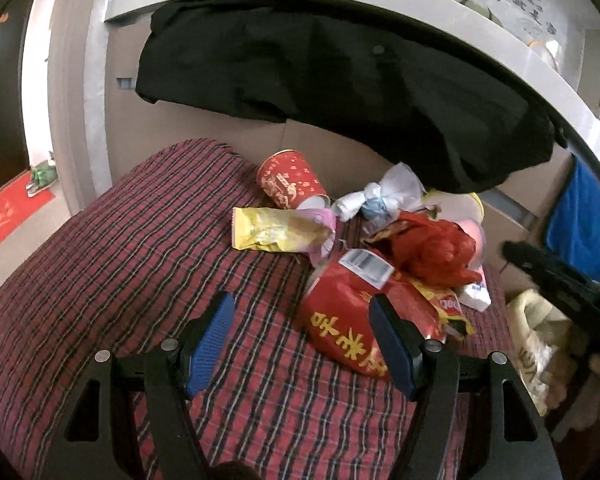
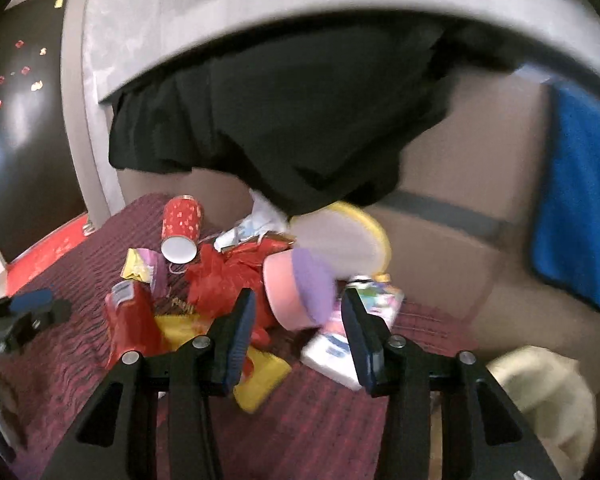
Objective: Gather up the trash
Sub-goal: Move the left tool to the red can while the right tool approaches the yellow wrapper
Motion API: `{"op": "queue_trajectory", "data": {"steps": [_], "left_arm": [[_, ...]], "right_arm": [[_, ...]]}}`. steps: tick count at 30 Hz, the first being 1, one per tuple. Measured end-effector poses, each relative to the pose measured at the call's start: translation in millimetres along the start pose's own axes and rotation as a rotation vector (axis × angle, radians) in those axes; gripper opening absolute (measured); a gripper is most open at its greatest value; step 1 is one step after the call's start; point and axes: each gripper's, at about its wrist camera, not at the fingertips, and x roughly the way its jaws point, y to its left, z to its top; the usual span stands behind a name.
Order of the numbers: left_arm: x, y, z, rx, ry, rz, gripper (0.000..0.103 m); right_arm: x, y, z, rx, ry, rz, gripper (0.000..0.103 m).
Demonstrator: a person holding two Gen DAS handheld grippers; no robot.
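Note:
A pile of trash lies on a red plaid cushion (image 1: 120, 260). It holds a red paper cup (image 1: 290, 182) on its side, a yellow wrapper (image 1: 276, 230), crumpled white paper (image 1: 374, 196), a crumpled red plastic bag (image 1: 436, 250) and a red snack packet (image 1: 340, 320) with yellow characters. My left gripper (image 1: 302, 320) is open, its right finger over the red packet. My right gripper (image 2: 298, 312) is open above the pile, with a pink and purple cup (image 2: 298, 288) lying between its fingers. A white tissue pack (image 2: 332, 358) lies below it.
A black garment (image 1: 340, 88) hangs from a grey ledge above the cushion. Cardboard boxes (image 2: 460, 208) stand behind the pile. A blue cloth (image 2: 576, 208) hangs at the right. A cream bag (image 2: 548, 400) sits at the lower right, off the cushion's edge.

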Motion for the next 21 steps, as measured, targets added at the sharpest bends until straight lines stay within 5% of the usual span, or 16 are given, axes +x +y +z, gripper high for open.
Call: {"op": "queue_trajectory", "data": {"steps": [5, 12, 18, 21], "left_arm": [[11, 14, 6, -0.074, 0.03, -0.097, 0.07], [30, 1, 20, -0.107, 0.083, -0.164, 0.07], [39, -34, 26, -0.069, 0.07, -0.149, 0.07], [51, -55, 27, -0.012, 0.071, -0.081, 0.07]], "right_arm": [[48, 10, 15, -0.031, 0.034, -0.045, 0.034], [71, 13, 21, -0.057, 0.137, 0.075, 0.036], [50, -6, 1, 0.023, 0.12, 0.061, 0.031], [37, -7, -5, 0.0, 0.096, -0.01, 0.031]]}}
